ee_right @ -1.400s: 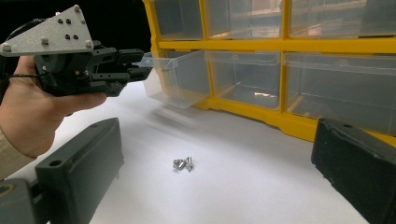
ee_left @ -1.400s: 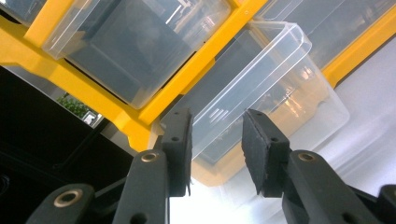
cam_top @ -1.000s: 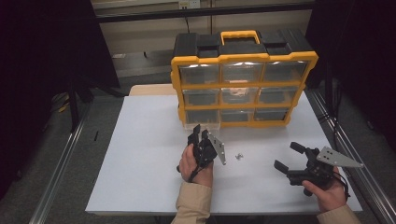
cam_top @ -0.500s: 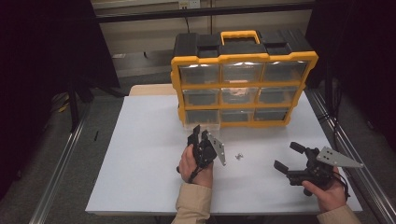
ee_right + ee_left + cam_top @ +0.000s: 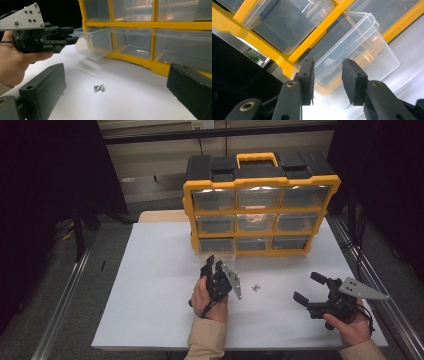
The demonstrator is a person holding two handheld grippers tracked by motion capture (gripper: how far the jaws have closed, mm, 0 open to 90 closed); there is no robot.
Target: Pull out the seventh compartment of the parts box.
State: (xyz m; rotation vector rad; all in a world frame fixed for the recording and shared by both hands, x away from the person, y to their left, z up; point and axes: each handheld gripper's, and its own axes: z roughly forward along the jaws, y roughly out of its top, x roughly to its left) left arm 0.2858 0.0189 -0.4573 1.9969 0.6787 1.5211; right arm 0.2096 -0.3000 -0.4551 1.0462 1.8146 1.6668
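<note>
1. Left gripper point(image 5: 327, 75) hovered, jaws apart, just before the pulled-out clear plastic drawer point(image 5: 352, 47) of the yellow organiser point(image 5: 260, 215); contact unclear.
2. Right gripper point(image 5: 311, 287) gaped, holding nothing.
3. Small metal screws point(image 5: 99, 87) lay between on the white table point(image 5: 150, 285), too tiny to count.

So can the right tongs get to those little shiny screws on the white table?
Probably yes: the right tongs stand open, and bare white table lies between them and the small silver screws.

Screws point(image 5: 256, 287) before cabinet point(image 5: 260, 212), on table point(image 5: 150, 285)
</note>
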